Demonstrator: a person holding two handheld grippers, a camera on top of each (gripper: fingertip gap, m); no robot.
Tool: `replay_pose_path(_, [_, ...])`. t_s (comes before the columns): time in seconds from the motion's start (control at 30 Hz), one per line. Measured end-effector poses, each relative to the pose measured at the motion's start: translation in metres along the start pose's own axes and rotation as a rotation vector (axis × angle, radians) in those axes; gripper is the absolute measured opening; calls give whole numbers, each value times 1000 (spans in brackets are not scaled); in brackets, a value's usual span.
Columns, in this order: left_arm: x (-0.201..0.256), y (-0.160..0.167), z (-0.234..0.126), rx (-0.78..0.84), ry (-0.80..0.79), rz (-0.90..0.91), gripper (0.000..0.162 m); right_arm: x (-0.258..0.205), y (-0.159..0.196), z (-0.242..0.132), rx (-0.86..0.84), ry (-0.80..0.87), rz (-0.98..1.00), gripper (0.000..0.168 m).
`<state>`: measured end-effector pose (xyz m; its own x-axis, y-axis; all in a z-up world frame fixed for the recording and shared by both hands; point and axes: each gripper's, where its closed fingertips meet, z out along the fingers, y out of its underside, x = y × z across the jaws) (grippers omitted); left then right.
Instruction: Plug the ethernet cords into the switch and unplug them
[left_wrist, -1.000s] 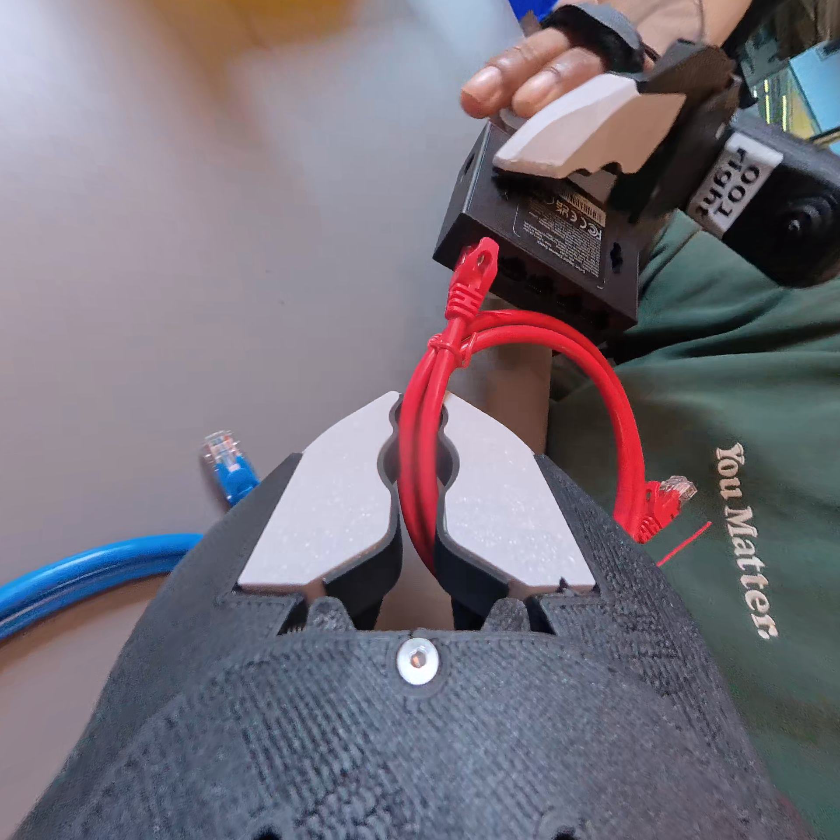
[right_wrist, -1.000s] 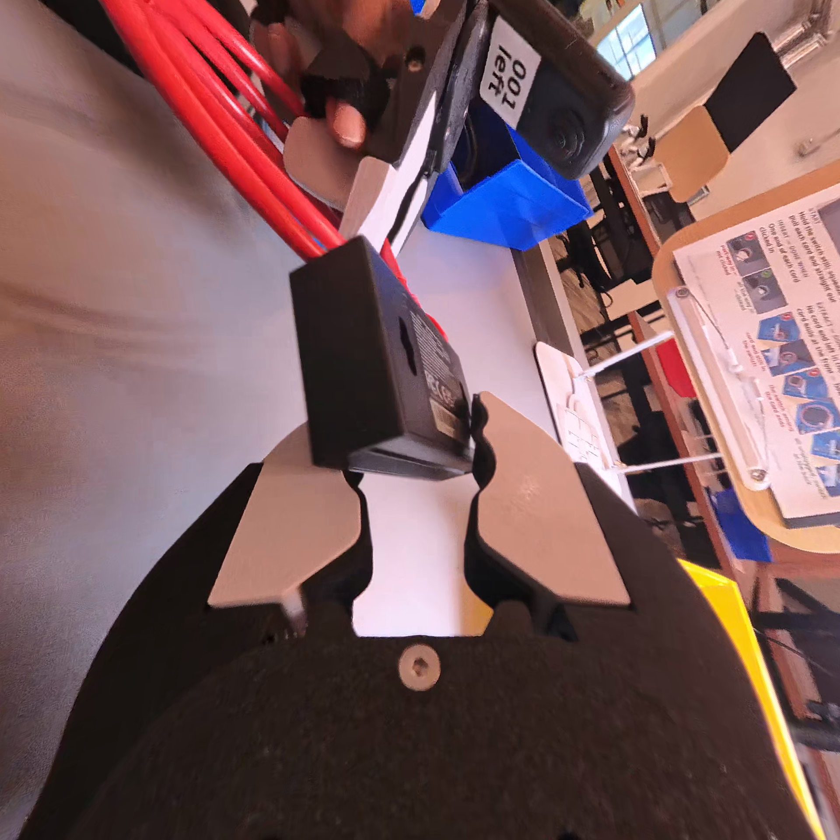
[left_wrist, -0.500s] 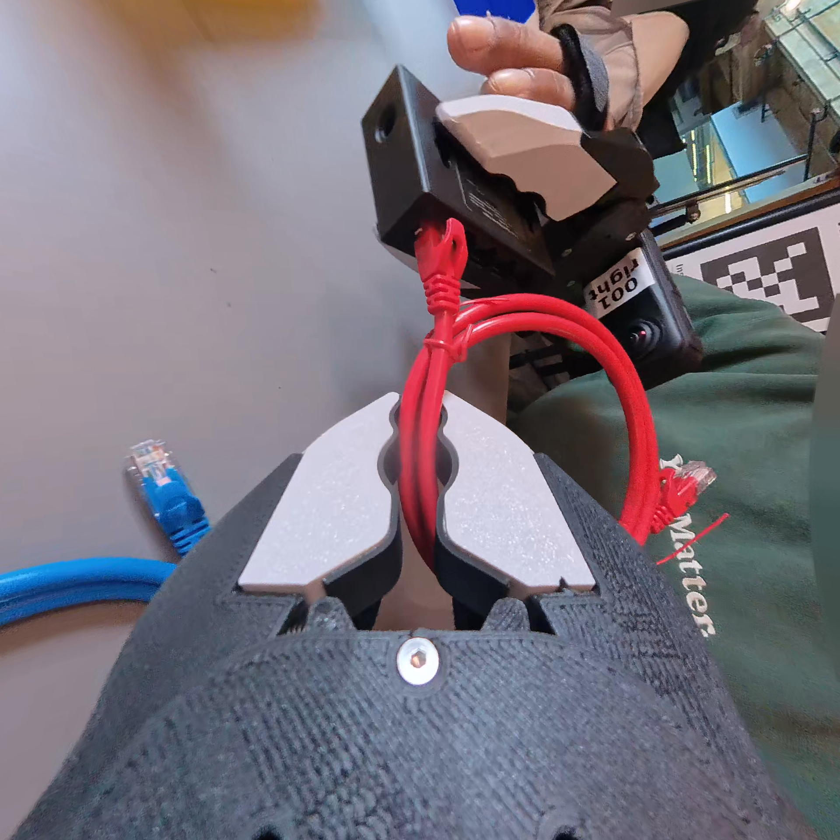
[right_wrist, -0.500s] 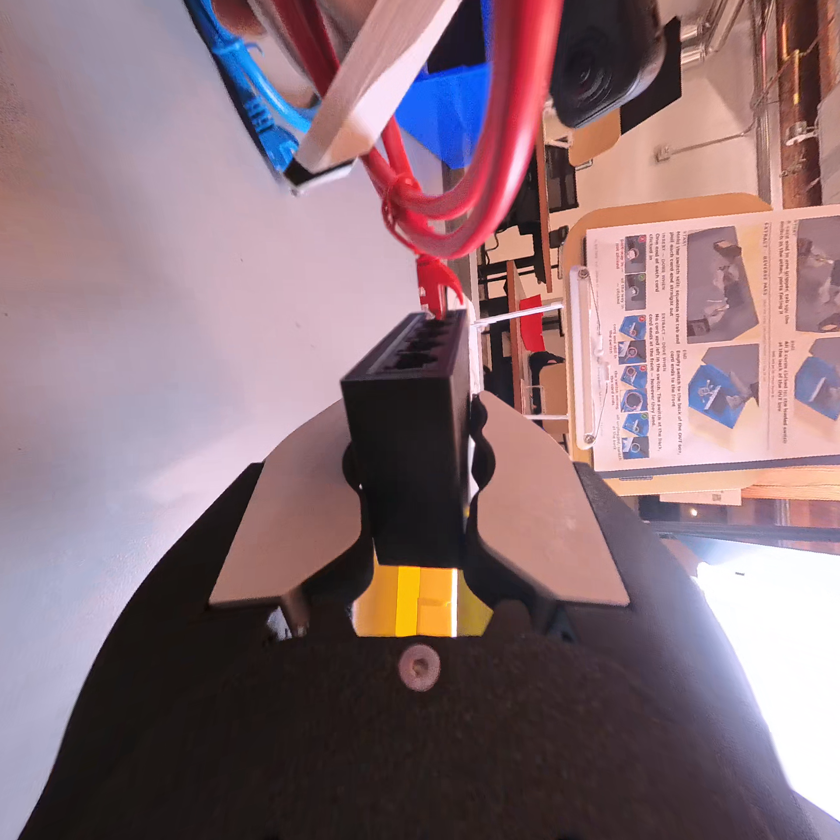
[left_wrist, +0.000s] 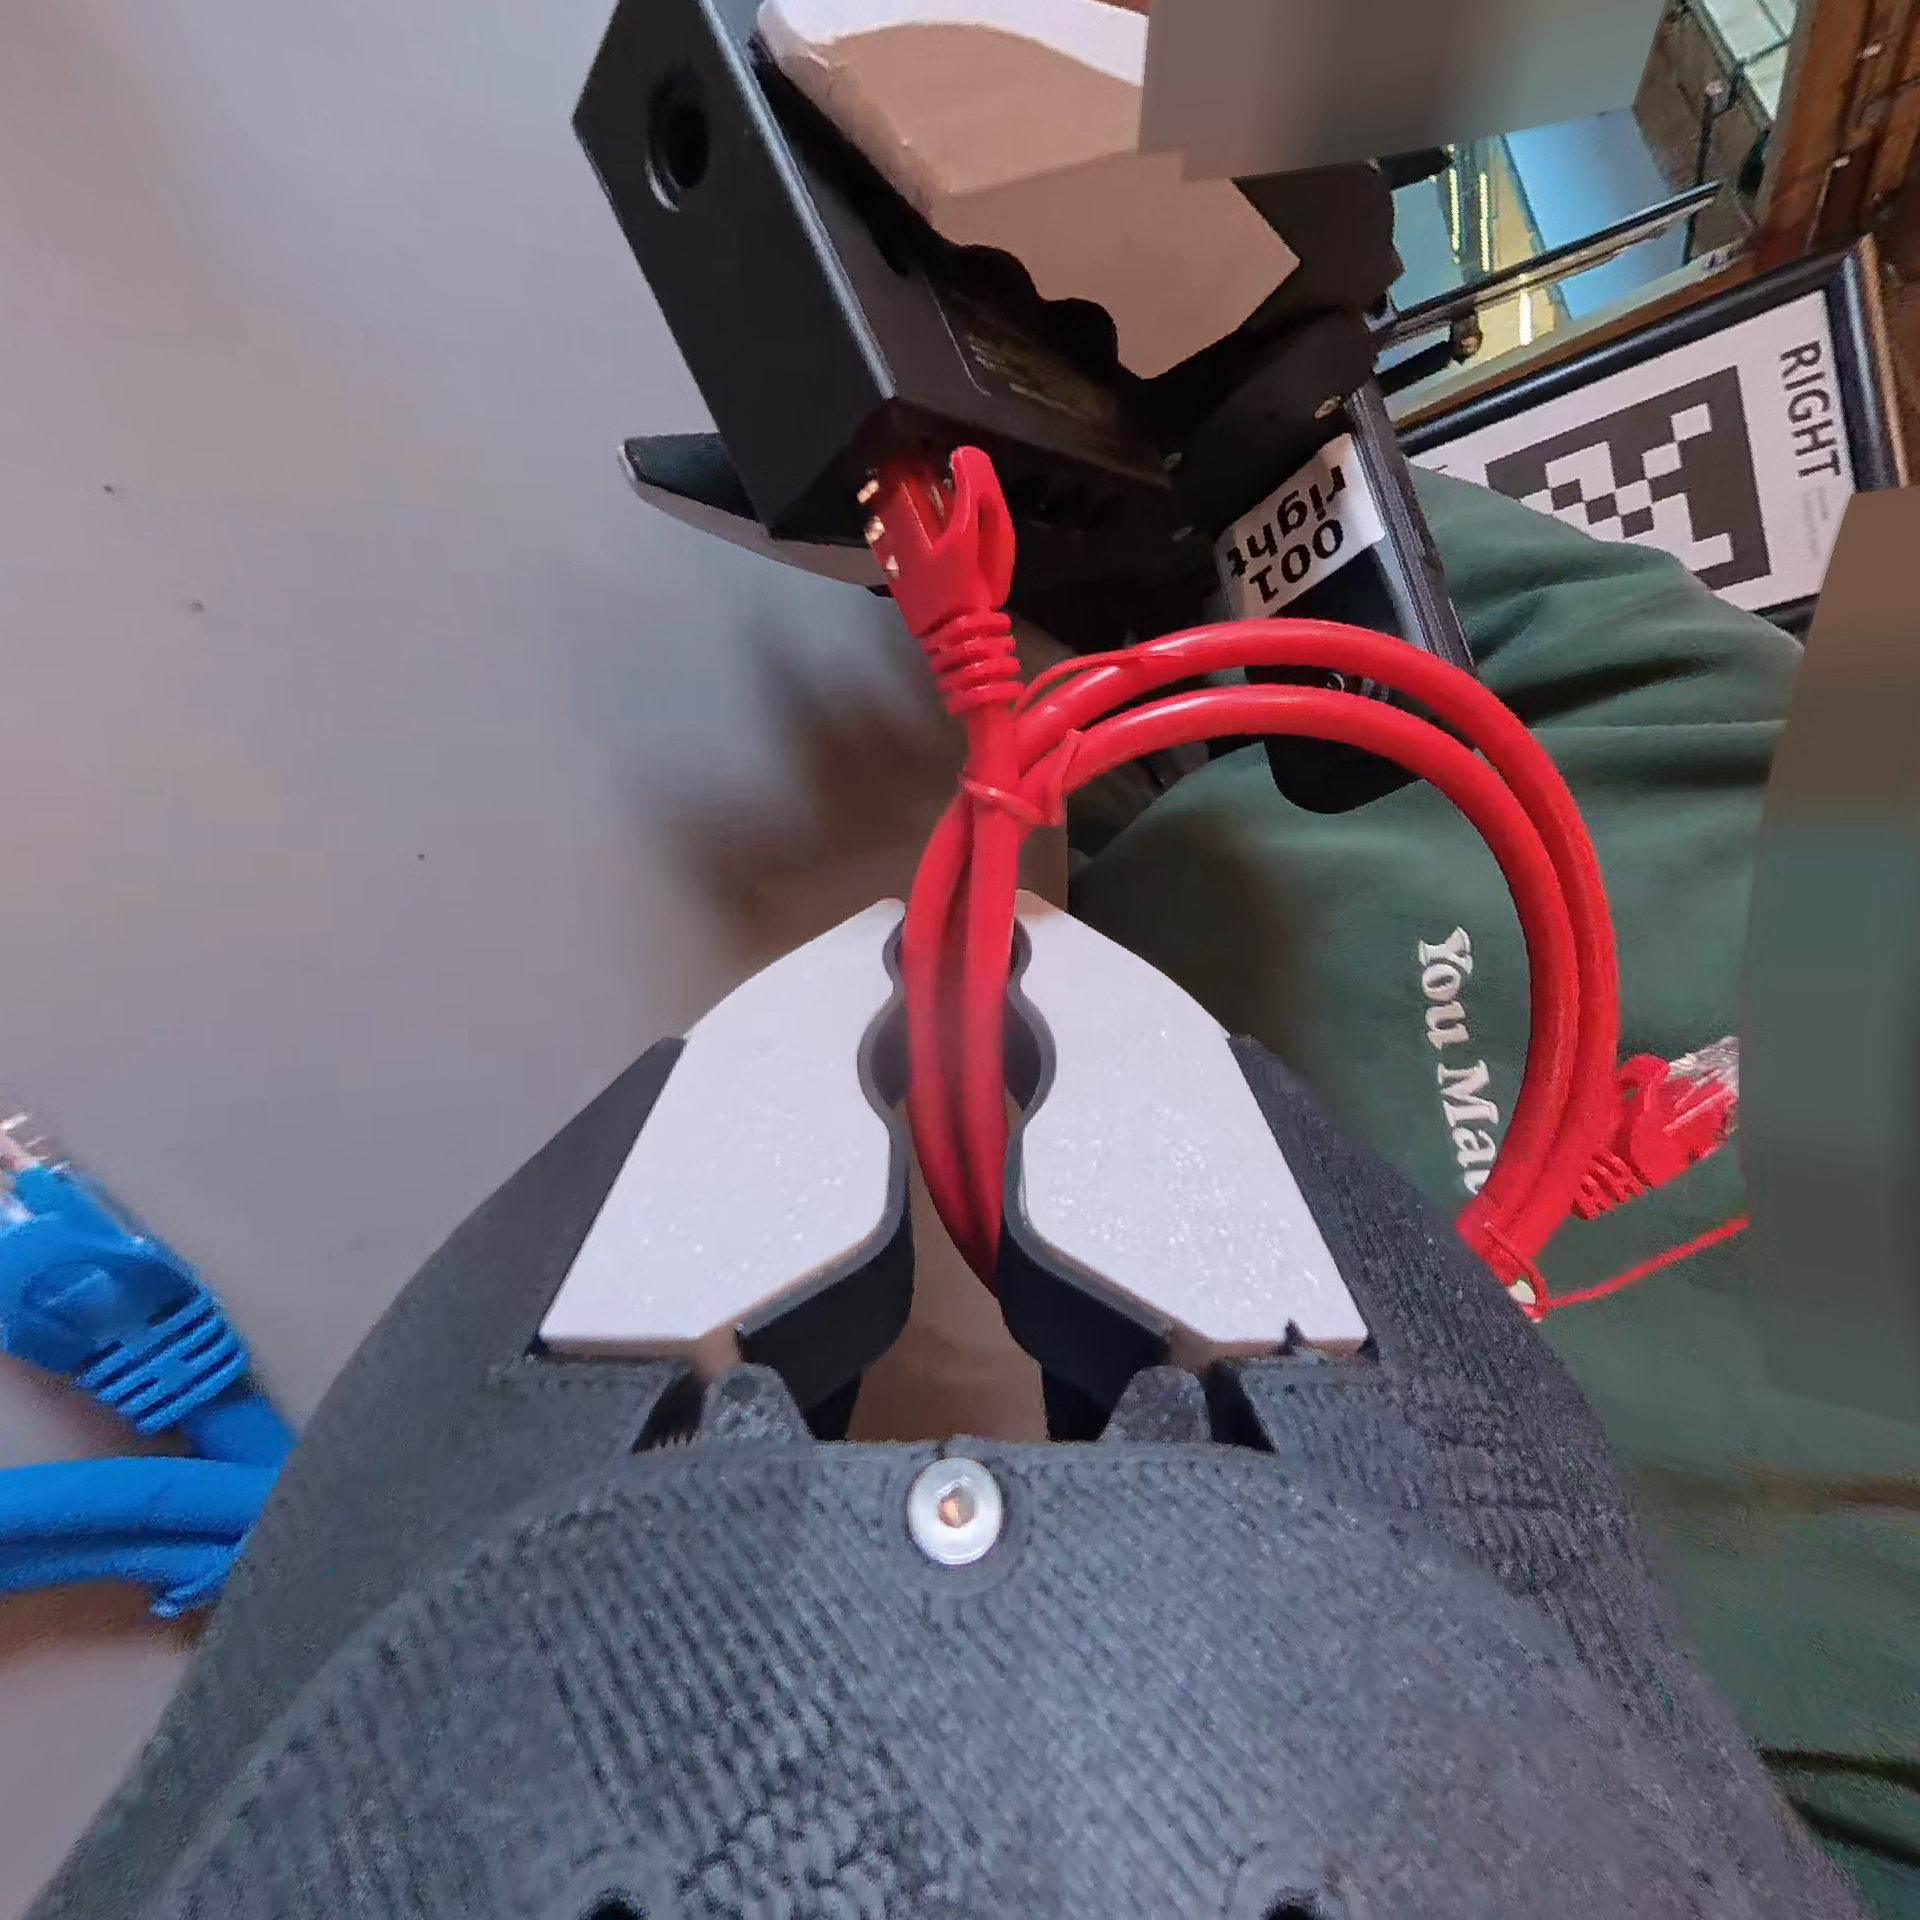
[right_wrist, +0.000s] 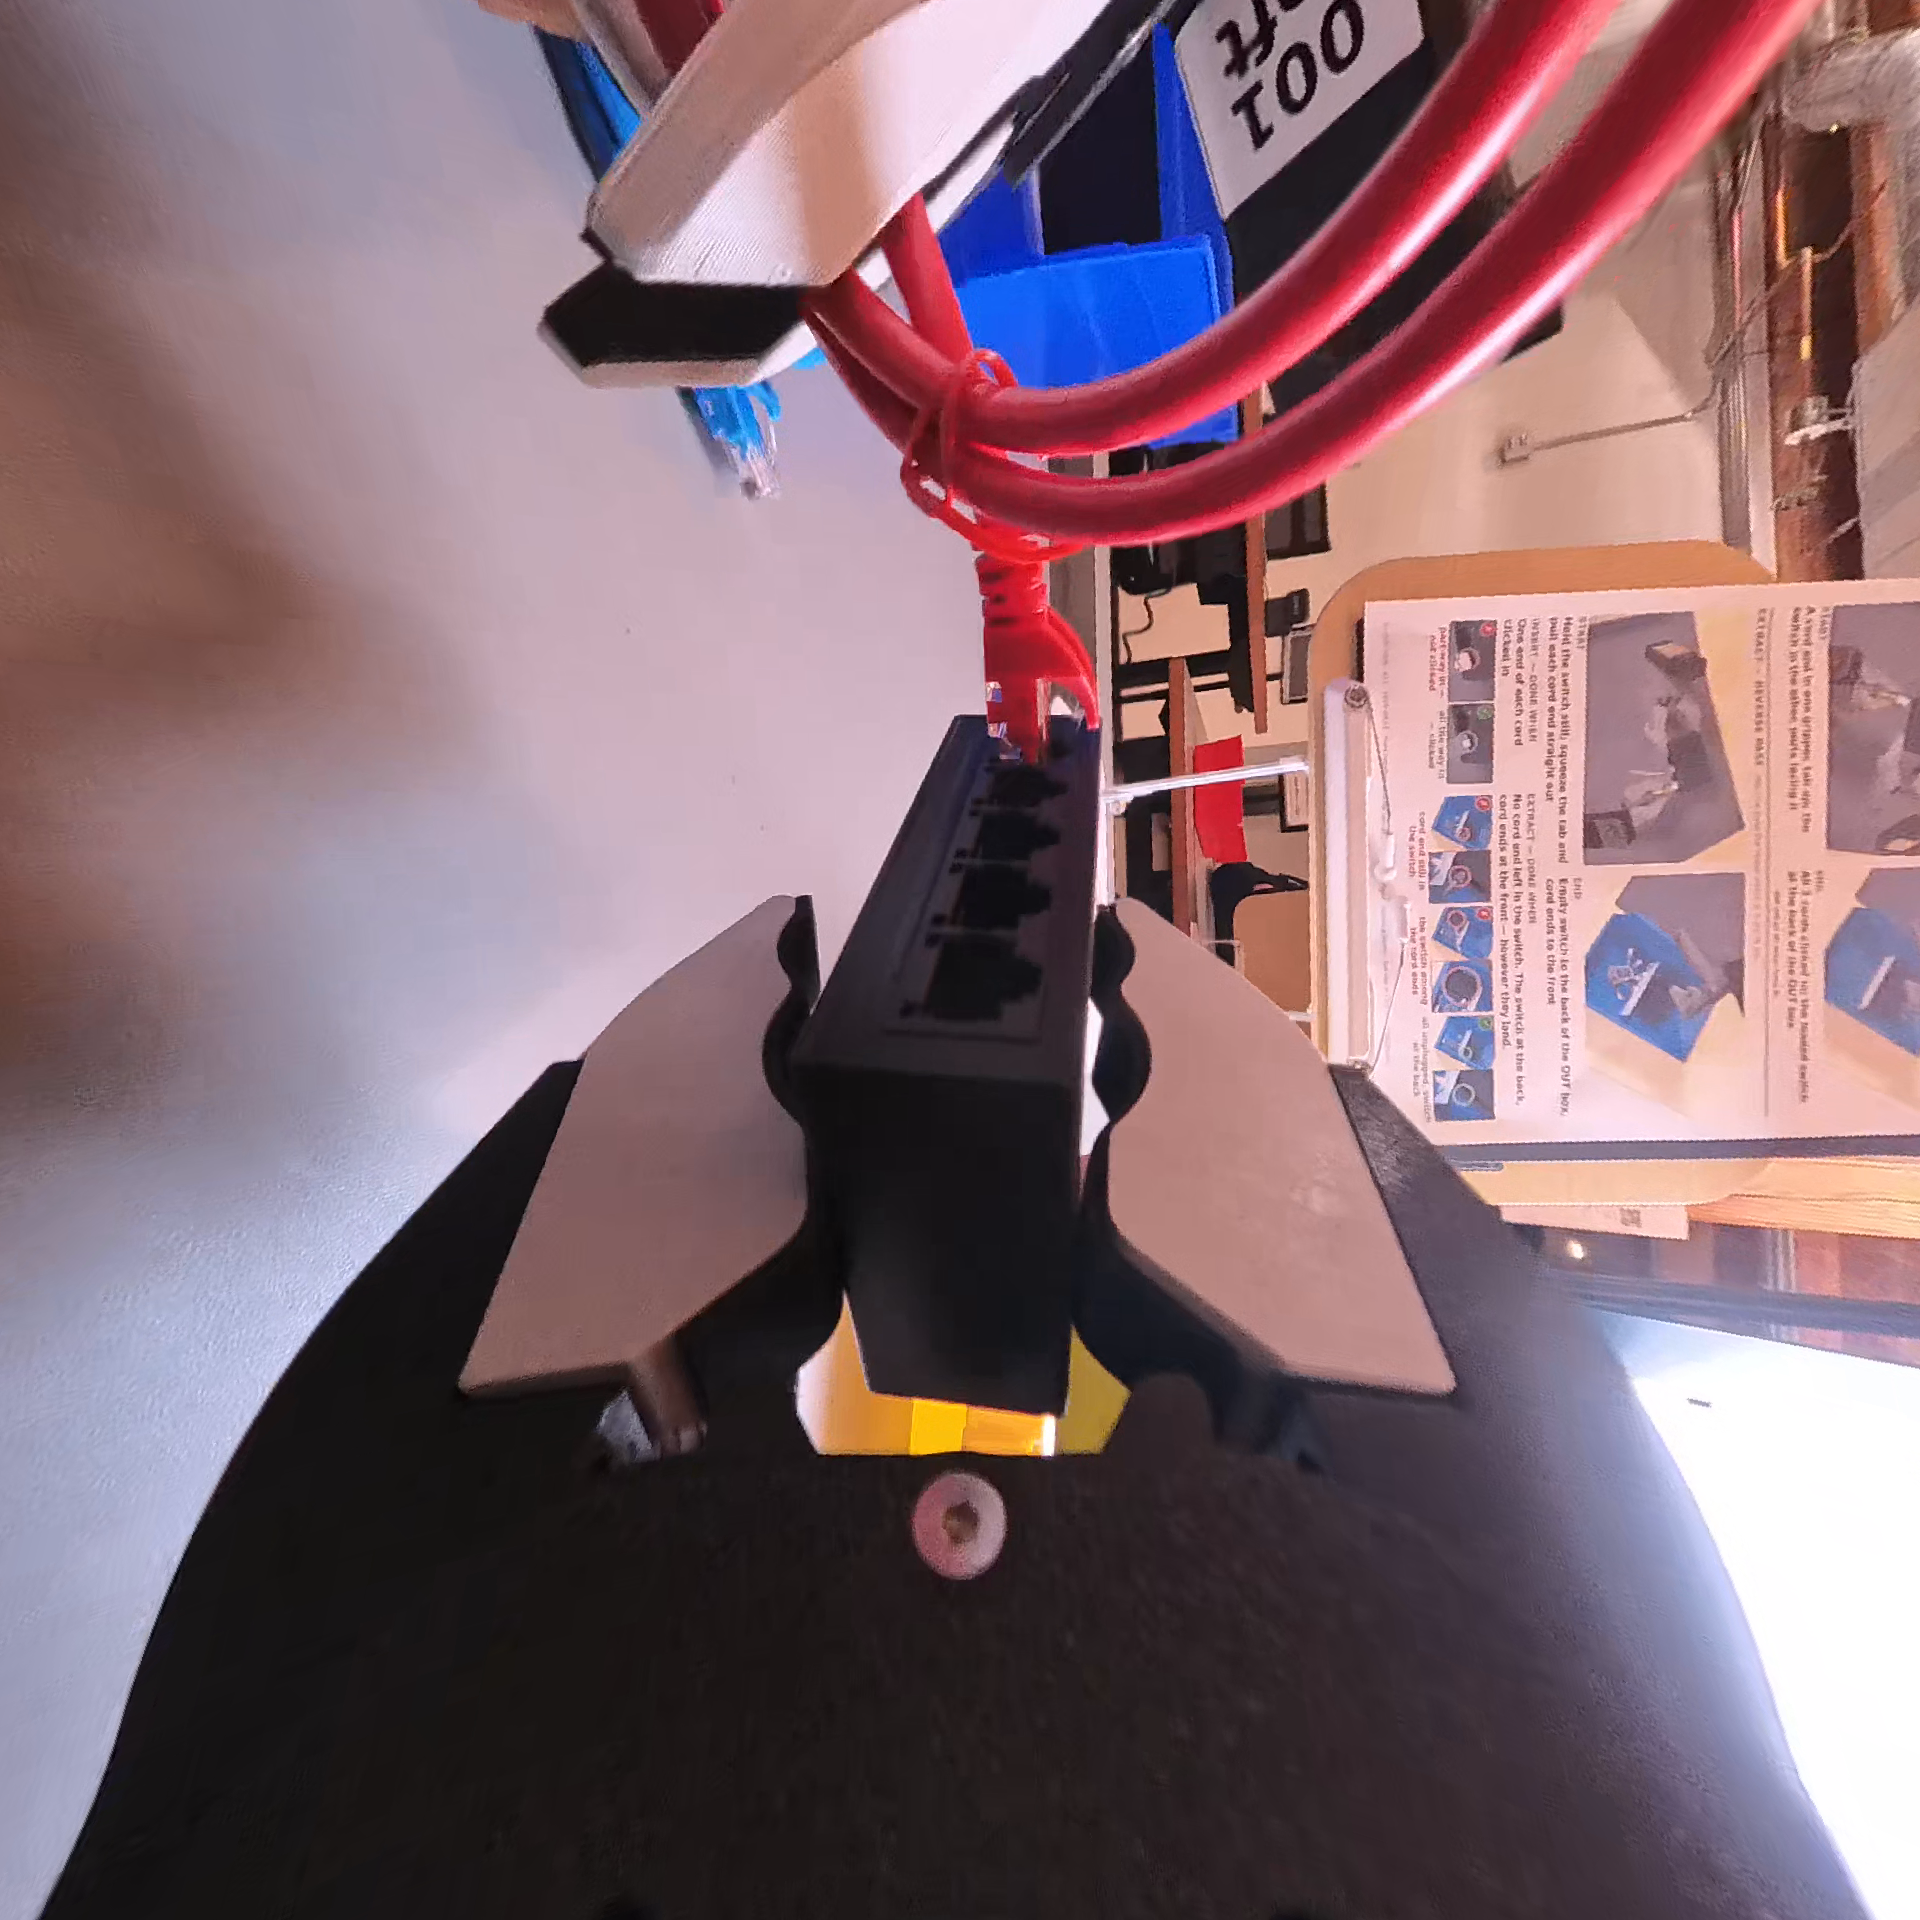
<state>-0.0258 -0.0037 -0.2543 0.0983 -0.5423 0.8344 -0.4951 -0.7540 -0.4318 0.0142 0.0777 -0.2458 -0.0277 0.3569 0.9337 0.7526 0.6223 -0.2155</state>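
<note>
My left gripper (left_wrist: 961, 925) is shut on the tied red ethernet cord (left_wrist: 966, 1049). Its leading red plug (left_wrist: 940, 520) sticks out ahead and touches the port face of the black switch (left_wrist: 769, 260); its gold contacts still show. The cord's other red plug (left_wrist: 1673, 1122) hangs to the right. My right gripper (right_wrist: 956, 914) is shut on the switch (right_wrist: 956, 1122), port row facing up. The red plug (right_wrist: 1023, 665) meets the farthest port. The left gripper's fingers (right_wrist: 769, 177) show above it.
A blue ethernet cord (left_wrist: 114, 1351) lies on the grey table at the left; its plug (right_wrist: 743, 436) also shows in the right wrist view. A blue bin (right_wrist: 1101, 301) and an instruction sheet (right_wrist: 1642, 862) stand beyond. A person's green sleeve (left_wrist: 1558, 831) is on the right. Spacing between my two grippers at the tips: around 9 cm.
The right gripper has turned the switch so its port face meets the red plug. The plug and switch have closed together, and the plug tip now touches the end port.
</note>
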Motion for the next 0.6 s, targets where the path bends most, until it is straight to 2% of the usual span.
replay_pose_path(0.1, [9,-2,-4,5,10,69,21,5,-5,-6,28,9,23,52])
replay_pose_path(0.2, [18,-15,-22,82,-10,179,40,10,-7,-11,52,9,52,51])
replay_pose_path(0.27, [22,-25,-43,157,-45,259,40,12,-4,-14,59,3,56,51])
replay_pose_path(0.33, [13,-41,-73,279,-159,293,40,13,-1,-16,70,-2,46,51])
replay_pose_path(0.37, [-5,-47,-90,320,-290,285,40,12,1,-16,60,-9,45,51])
replay_pose_path(0.43, [-51,-41,-120,288,-607,278,36,12,4,-15,56,-15,56,51])
replay_pose_path(0.47, [-65,-32,-125,228,-685,269,33,12,6,-14,49,-19,58,51])
replay_pose_path(0.6, [-70,-17,-96,80,-687,308,29,10,15,-10,10,-26,58,51])
